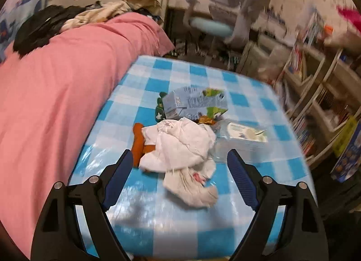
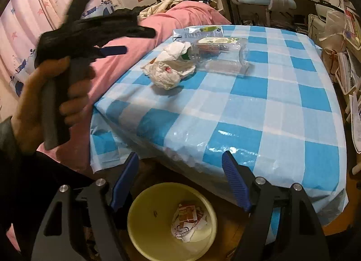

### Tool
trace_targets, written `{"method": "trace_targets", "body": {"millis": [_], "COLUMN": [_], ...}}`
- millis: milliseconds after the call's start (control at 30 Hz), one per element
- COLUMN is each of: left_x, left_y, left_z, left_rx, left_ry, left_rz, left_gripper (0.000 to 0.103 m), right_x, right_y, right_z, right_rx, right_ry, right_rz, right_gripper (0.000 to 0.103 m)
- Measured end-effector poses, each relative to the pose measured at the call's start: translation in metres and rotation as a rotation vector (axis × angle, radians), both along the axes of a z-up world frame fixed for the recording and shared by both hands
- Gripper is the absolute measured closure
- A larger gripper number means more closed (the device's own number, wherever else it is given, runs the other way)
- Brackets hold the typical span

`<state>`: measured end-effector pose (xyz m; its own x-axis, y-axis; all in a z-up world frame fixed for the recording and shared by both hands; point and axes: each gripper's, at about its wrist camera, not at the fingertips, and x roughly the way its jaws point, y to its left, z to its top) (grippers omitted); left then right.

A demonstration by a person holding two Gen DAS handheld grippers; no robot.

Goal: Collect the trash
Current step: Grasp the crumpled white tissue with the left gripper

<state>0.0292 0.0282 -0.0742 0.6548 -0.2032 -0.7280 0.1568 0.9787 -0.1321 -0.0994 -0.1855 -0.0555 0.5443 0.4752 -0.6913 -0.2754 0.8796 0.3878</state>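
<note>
A pile of trash lies on the blue checked table (image 1: 180,222): crumpled white tissue (image 1: 182,148), an orange wrapper (image 1: 138,139), a blue carton (image 1: 191,103) and a clear plastic bottle (image 1: 241,139). My left gripper (image 1: 180,164) is open and empty, just in front of the tissue. My right gripper (image 2: 180,166) is open and empty, above a yellow bin (image 2: 158,220) that holds a crumpled wrapper (image 2: 188,220). The right wrist view also shows the tissue (image 2: 169,69), the bottle (image 2: 223,58) and the left gripper (image 2: 112,50) in a hand.
A bed with a pink cover (image 1: 56,91) and a heap of clothes (image 1: 45,26) runs along the table's left side. A desk chair (image 1: 216,24) stands behind. Shelves with books (image 1: 315,94) stand to the right. The bin stands on the floor at the table's near edge.
</note>
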Motion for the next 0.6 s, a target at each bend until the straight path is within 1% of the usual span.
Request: {"method": "trace_targets", "body": {"millis": [167,200,233,267,300,333,367,400,467,500,567,600], "left_x": [0.033,0.038,0.042,0.045,0.045,0.043,0.043,0.040,0.040,0.039,0.039,0.040], "left_y": [-0.020,-0.021,-0.019,-0.017,-0.015,-0.013,-0.013,-0.012,-0.006,0.000,0.004,0.004], "left_z": [-0.024,-0.026,-0.026,-0.026,-0.024,-0.021,-0.019,-0.018,-0.016,-0.014,-0.012,-0.013], "left_rx": [0.088,0.088,0.072,0.049,0.034,0.023,0.033,0.047,0.015,-0.029,-0.067,-0.072], "left_ry": [0.066,0.077,0.092,0.117,0.127,0.122,0.114,0.108,0.111,0.113,0.115,0.116], "left_rz": [-0.041,-0.044,-0.050,-0.056,-0.059,-0.064,-0.070,-0.087,-0.084,-0.084,-0.085,-0.083], "left_gripper": [0.022,0.032,0.041,0.057,0.068,0.073,0.085,0.093,0.096,0.096,0.095,0.086], "right_x": [0.014,0.016,0.019,0.020,0.021,0.022,0.023,0.023,0.022,0.022,0.020,0.019], "right_y": [-0.003,-0.003,-0.003,-0.002,-0.002,0.000,0.000,0.001,0.002,0.002,0.004,0.005], "right_z": [-0.003,-0.004,-0.005,-0.006,-0.006,-0.006,-0.007,-0.008,-0.008,-0.008,-0.007,-0.006], "right_rx": [-0.001,0.002,0.007,0.011,0.011,0.012,0.014,0.017,0.024,0.026,0.031,0.032], "right_ry": [-0.004,-0.001,0.002,0.001,0.000,-0.003,-0.002,0.000,0.004,0.004,0.002,0.000], "right_rz": [-0.009,-0.010,-0.011,-0.011,-0.009,-0.004,-0.002,0.000,0.001,0.000,0.004,0.009], "right_gripper": [0.030,0.030,0.030,0.030,0.030,0.030,0.030,0.030,0.030,0.030,0.030,0.030]}}
